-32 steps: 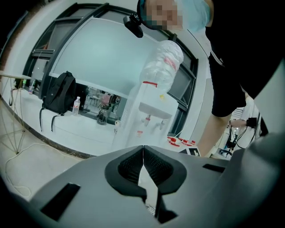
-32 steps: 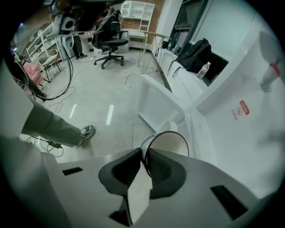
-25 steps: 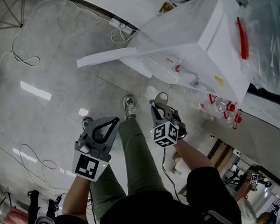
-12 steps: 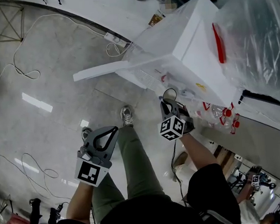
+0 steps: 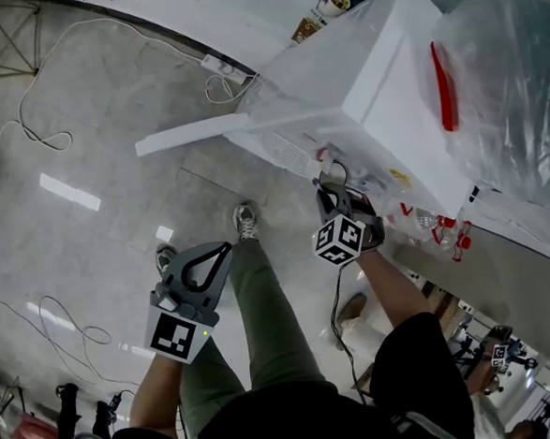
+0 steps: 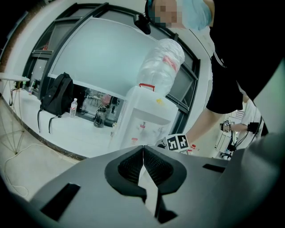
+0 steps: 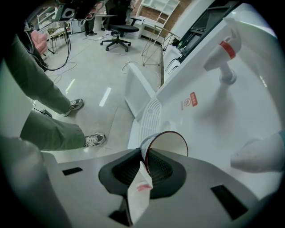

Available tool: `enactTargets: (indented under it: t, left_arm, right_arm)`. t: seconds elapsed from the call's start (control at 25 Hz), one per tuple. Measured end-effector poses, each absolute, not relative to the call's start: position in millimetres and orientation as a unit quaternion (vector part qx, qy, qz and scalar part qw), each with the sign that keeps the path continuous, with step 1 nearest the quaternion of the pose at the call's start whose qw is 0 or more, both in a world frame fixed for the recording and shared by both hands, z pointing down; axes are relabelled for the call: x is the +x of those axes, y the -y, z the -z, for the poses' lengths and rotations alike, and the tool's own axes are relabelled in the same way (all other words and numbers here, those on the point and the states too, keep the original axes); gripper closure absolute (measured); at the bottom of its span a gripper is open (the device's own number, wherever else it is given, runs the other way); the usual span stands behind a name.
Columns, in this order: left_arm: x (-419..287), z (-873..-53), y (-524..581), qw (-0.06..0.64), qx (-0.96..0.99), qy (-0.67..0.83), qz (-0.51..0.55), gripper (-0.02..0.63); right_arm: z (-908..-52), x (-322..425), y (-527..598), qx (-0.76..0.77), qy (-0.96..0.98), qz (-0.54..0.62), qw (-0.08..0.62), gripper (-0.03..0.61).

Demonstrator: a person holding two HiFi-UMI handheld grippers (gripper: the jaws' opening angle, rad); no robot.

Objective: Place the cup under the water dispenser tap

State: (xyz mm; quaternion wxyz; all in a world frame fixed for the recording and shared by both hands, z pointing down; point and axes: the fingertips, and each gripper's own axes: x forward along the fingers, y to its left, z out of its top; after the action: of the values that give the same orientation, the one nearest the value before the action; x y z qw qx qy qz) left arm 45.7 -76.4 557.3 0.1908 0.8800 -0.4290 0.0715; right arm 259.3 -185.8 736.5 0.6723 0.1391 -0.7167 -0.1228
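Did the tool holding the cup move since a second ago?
Yes. The right tool, shut on the cup, has moved closer to the water dispenser front in the head view.

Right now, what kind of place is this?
Probably an office or lab corner: a bottled water dispenser by large windows, a backpack on the ledge beside it, and a swivel office chair on the polished floor.

Open space between red tap (image 7: 225, 52) and drip tray (image 7: 149, 116) below

cup (image 7: 166, 143) near water dispenser (image 7: 213, 111), bottle (image 6: 161, 62) on top
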Motion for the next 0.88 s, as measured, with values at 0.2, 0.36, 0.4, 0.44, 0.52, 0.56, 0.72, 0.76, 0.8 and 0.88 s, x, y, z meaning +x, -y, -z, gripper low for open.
enactTargets:
  t: [0.2, 0.36, 0.4, 0.44, 0.52, 0.56, 0.72, 0.76, 0.8, 0.88]
  left_arm:
    - [47, -561, 82, 0.192, 0.880, 0.429, -0.072, 0.594]
    - [47, -564, 83, 0.195, 0.879, 0.428, -0.074, 0.594]
    - [47, -563, 83, 0.195, 0.880, 0.426, -0.074, 0.594]
    - [47, -562, 83, 0.194, 0.881, 0.425, -0.074, 0.594]
    - [47, -560, 83, 0.193, 0.882, 0.423, -0.073, 0.594]
    - [46, -558, 83, 0.194, 0.883, 0.422, -0.072, 0.594]
    - [45, -548, 82, 0.192, 0.885, 0.419, -0.068, 0.594]
    - [44, -544, 83, 0.190, 0.885, 0.419, -0.067, 0.594]
    - [42, -539, 83, 0.188, 0.886, 0.419, -0.065, 0.594]
    - [39, -530, 84, 0.185, 0.887, 0.420, -0.062, 0.594]
  right_arm:
    - [-743, 261, 188, 0.134, 0.718, 0.115, 0.673, 0.509]
    - [-744, 261, 188, 0.137, 0.715, 0.123, 0.674, 0.508]
    - [-744, 261, 188, 0.140, 0.713, 0.126, 0.675, 0.508]
    - [-744, 261, 188, 0.145, 0.712, 0.124, 0.675, 0.508]
    - [-743, 259, 189, 0.166, 0.717, 0.103, 0.669, 0.508]
    - [-741, 258, 189, 0.179, 0.721, 0.089, 0.663, 0.508]
    - [-727, 257, 190, 0.210, 0.729, 0.067, 0.649, 0.478]
    - [-722, 257, 189, 0.216, 0.730, 0.062, 0.646, 0.476]
    - [-716, 257, 187, 0.224, 0.731, 0.054, 0.642, 0.474]
    - [-702, 256, 185, 0.248, 0.736, 0.034, 0.629, 0.474]
